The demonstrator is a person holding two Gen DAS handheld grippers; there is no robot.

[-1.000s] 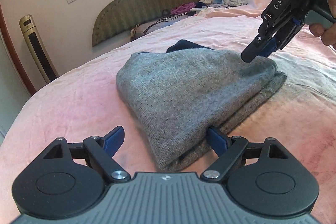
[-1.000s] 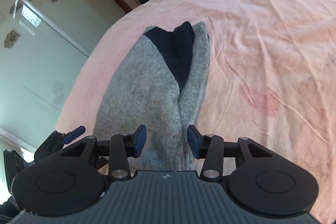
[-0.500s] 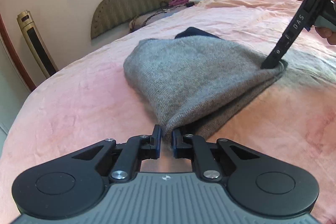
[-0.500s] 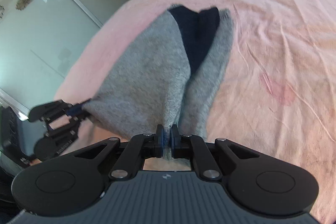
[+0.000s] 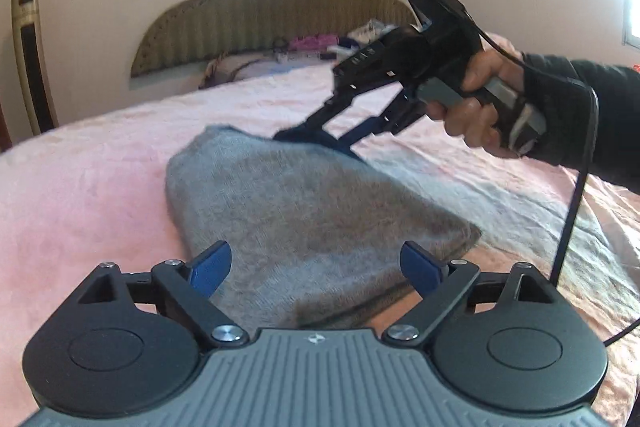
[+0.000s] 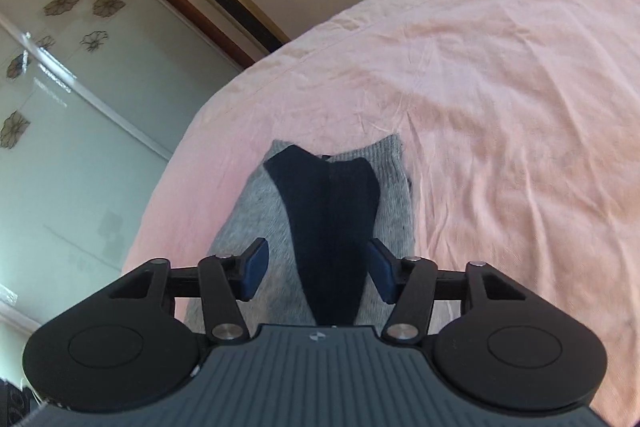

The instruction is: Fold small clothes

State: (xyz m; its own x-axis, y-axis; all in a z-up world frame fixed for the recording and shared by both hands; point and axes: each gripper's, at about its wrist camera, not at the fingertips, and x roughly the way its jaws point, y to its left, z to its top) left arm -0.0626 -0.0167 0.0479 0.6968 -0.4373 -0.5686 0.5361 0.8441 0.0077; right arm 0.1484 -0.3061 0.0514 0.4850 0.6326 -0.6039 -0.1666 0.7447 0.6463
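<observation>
So the grey garment (image 5: pixel 304 215) with its navy panel (image 6: pixel 328 227) lies folded on the pink bedsheet (image 5: pixel 80 187), doubled over into a compact wedge. We have the left gripper (image 5: pixel 316 265) at its near edge, jaws opening, blue pads wide apart and off the cloth. Right gripper (image 6: pixel 316 269) sits over the navy end, jaws also opening, nothing pinched. The left wrist view is blurred there, so contact at the tips is hard to confirm. We judge this fold laid down and released. What's left is probably another fold or a tidy-up. More clothes (image 5: pixel 320 43) sit by the headboard (image 5: pixel 272 7).
</observation>
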